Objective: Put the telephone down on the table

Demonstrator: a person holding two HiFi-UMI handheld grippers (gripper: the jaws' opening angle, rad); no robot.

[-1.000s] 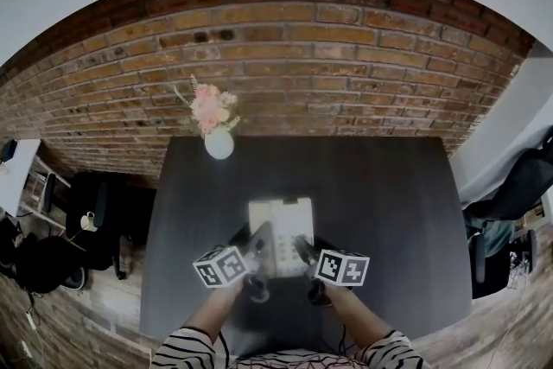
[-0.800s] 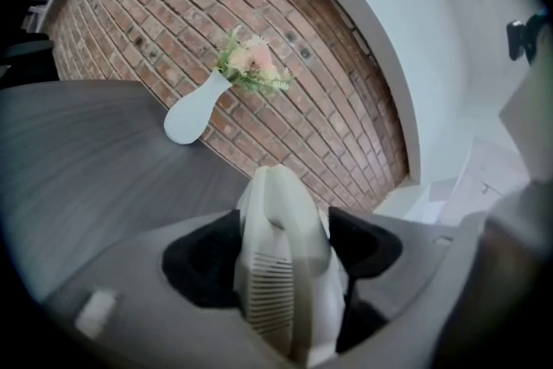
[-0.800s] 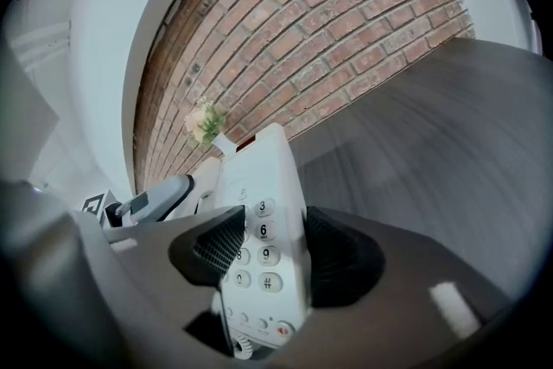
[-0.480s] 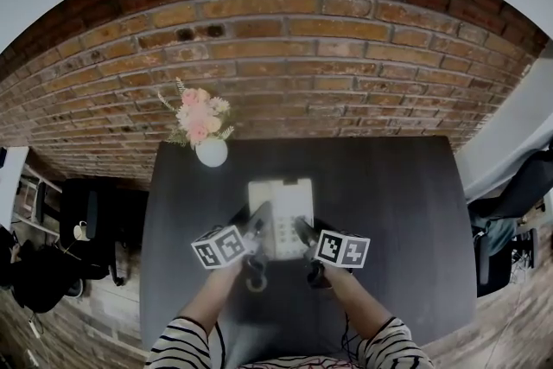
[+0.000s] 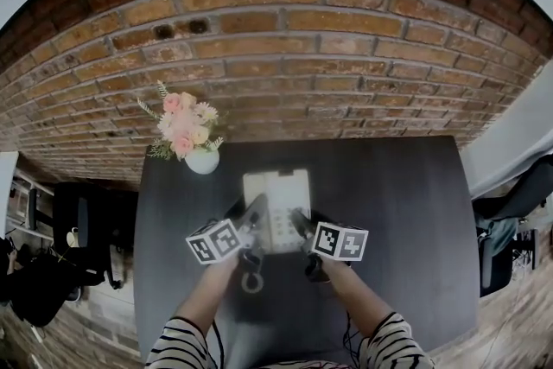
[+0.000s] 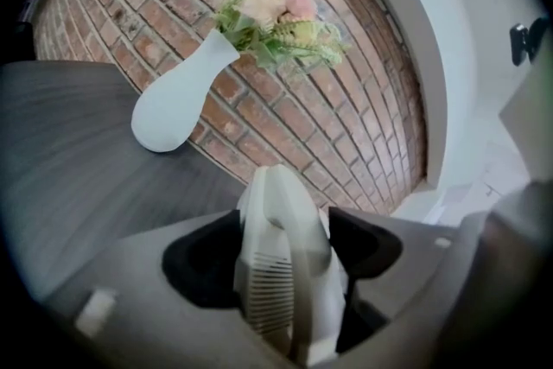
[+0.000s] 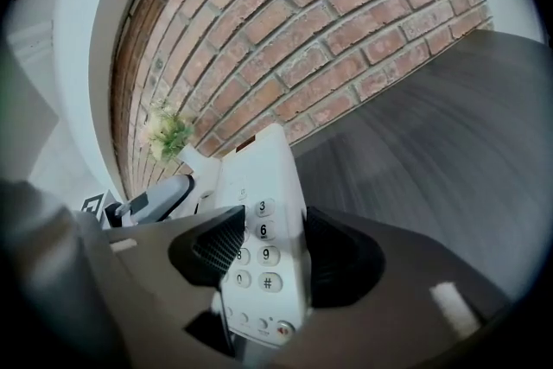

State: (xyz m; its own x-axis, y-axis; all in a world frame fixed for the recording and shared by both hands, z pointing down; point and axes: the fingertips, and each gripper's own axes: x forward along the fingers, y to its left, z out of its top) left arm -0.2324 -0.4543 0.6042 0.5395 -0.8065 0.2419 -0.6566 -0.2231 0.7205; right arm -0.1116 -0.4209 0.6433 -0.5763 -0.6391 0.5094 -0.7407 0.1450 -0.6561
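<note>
L tool (image 6: 285, 251) is clenched on the left side of the white telephone (image 5: 278, 196), and R tool (image 7: 263, 251) is clamped on its keypad edge. The telephone is btwn both tools over the dark surface (image 5: 397, 220), w/ a flower vase (image 5: 201, 160) near its far-left corner.

Pinched between two claws, over the middle of a dark grey rectangular table (image 5: 406, 220): a white push-button desk telephone (image 5: 278, 207), keypad facing up. Left claw (image 5: 252, 219) on its left edge, right claw (image 5: 302, 227) on its right edge, with a square-marked cube behind each. Striped sleeves (image 5: 186, 346) at the bottom. Near the table's far left corner, a round white vase of pink flowers (image 5: 200, 160), close to a red brick wall (image 5: 285, 56). Contact between telephone and tabletop: impossible to judge.
</note>
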